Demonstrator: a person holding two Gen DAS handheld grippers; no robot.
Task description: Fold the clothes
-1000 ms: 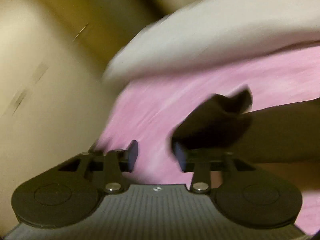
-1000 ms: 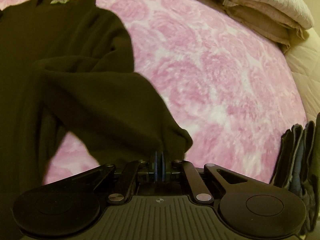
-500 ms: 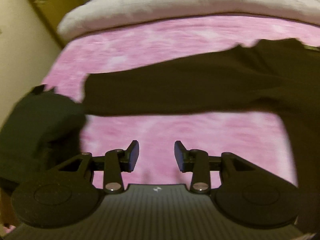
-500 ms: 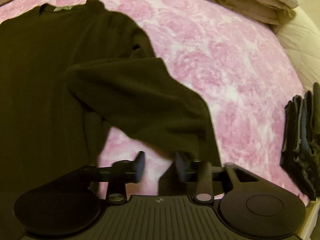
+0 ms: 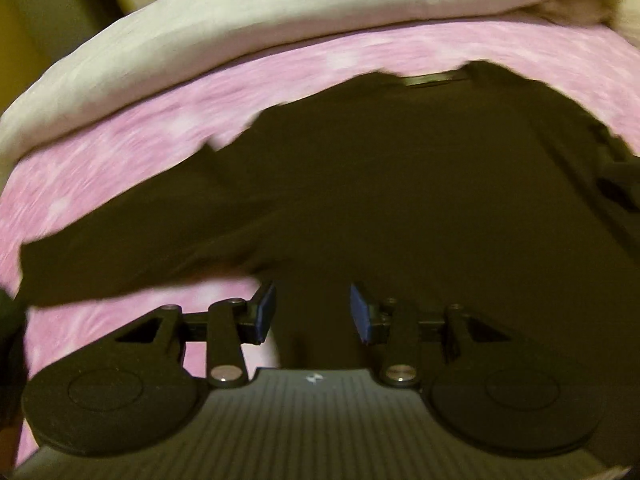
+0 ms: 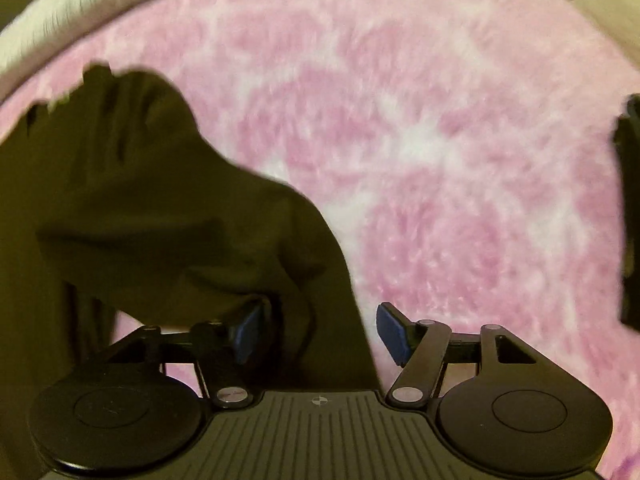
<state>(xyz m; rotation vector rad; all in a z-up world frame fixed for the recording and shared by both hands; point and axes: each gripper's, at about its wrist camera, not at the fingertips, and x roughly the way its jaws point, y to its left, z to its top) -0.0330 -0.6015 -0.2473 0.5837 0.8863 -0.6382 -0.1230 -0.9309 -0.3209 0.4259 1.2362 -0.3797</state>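
A dark long-sleeved top [image 5: 400,184] lies spread on the pink flowered sheet [image 5: 120,152], collar at the far side. One sleeve [image 5: 132,248] stretches out flat to the left. My left gripper [image 5: 312,312] hovers open over the top's near part, close to that sleeve's armpit, with nothing pressed between its blue pads [image 5: 266,308]. In the right wrist view the other sleeve [image 6: 192,240] lies folded across the top's body [image 6: 24,280]. My right gripper [image 6: 318,332] is above its end; its jaws are opening, and the cloth lies between them untouched by the pads.
A pale quilt [image 5: 280,20] is piled along the far side of the bed. A stack of folded dark clothes [image 6: 630,208] sits at the right edge of the sheet [image 6: 440,140]. A wall and door frame [image 5: 60,8] stand beyond the bed's far left corner.
My right gripper, shut on the sleeve's end a second ago, has opened and let it drop onto the top. My left gripper swept from the other sleeve's cuff to the top's body.
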